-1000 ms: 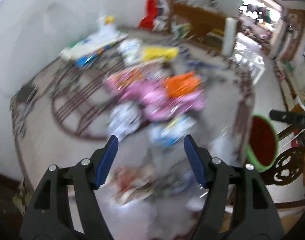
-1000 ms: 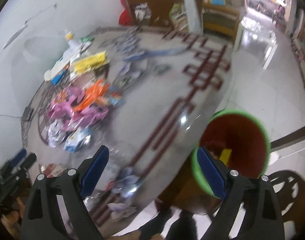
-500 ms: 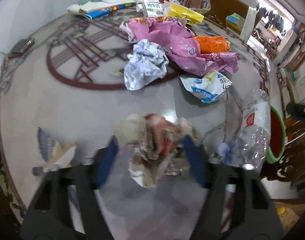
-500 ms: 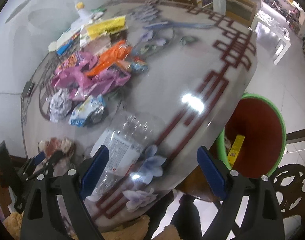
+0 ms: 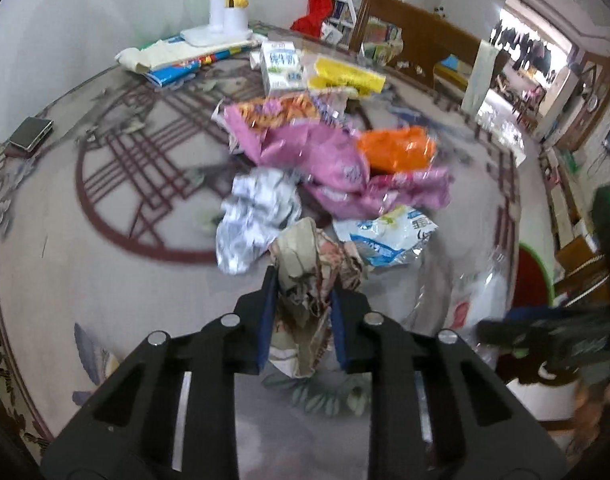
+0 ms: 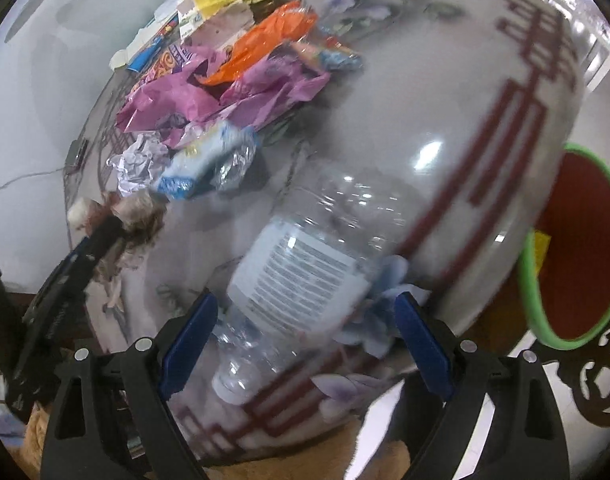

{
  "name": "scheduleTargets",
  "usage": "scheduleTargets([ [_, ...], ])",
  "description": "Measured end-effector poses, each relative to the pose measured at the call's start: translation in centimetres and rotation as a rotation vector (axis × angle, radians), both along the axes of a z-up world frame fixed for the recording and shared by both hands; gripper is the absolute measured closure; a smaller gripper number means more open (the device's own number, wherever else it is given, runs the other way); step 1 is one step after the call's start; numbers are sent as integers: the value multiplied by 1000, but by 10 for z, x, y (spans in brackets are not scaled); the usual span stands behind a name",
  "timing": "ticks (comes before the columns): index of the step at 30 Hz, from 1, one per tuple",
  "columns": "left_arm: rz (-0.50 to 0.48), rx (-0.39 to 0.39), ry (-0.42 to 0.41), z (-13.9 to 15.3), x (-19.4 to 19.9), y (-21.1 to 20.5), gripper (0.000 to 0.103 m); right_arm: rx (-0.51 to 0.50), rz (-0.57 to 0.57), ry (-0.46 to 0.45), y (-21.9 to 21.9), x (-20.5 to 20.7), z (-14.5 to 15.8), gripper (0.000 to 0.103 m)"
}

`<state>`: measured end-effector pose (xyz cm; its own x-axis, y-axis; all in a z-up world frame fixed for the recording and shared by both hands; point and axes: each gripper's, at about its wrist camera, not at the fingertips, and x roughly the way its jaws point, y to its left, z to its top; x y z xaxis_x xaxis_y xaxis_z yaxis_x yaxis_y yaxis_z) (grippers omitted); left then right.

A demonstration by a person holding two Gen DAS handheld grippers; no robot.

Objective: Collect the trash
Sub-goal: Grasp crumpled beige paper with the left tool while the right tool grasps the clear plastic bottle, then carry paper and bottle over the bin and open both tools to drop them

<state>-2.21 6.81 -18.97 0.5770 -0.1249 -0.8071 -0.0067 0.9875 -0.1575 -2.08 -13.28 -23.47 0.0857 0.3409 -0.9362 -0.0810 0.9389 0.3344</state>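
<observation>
**Two pieces of trash in reach, one already pinched**

Between the blue pads of the left gripper (image 5: 301, 318) sits a crumpled wad of brownish printed paper (image 5: 311, 276), squeezed at its lower half with the crown bulging above the fingertips, low over the near edge of the table (image 5: 65, 240). It looks feather-light and soft; it should give under pressure rather than slip, so a bite low in its bulk, as now, ought to hold.

Under the right gripper (image 6: 305, 332), whose jaws stand wide apart, lies a clear plastic bottle (image 6: 301, 264) on its side, cap toward the camera, with neither pad touching it. Empty and thin-walled, it is probably light, slick and easily dented; I would take it across the labelled middle, where the wall is straight.

Beyond these lie a silver foil wrapper (image 5: 257, 224), a blue-and-white packet (image 5: 389, 236), pink bags (image 5: 325, 156) and an orange bag (image 5: 397, 148).

Only the right wrist view shows the mouth of the green-rimmed red bin (image 6: 577, 248) beside the table, with something yellow inside, and the left gripper from the side. Only the left wrist view shows the pads pressing the wad, a milk carton (image 5: 283, 66) and a dark phone-like slab (image 5: 29, 134) at the far edge.
</observation>
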Motion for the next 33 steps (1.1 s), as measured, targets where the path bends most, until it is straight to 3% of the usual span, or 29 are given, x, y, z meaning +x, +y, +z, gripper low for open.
scheduleTargets([
  [3,-13,-28,-40,17,1,-6,79,-5,1,17,7,7,-8,16],
  [9,-56,-8,-78,30,-2,-20,78,-16,5,32,13,12,-16,17],
  [13,-45,-12,-74,31,-1,-19,78,-4,24,12,12,13,-14,31],
  [18,-30,-4,-76,35,-2,-16,78,83,-18,24,-5,10,-11,34],
  [25,-23,13,-96,51,0,-23,78,147,-86,-85,-41,17,30,34],
  [33,-63,30,-153,82,8,-67,78,98,-83,-305,-82,13,91,34],
])
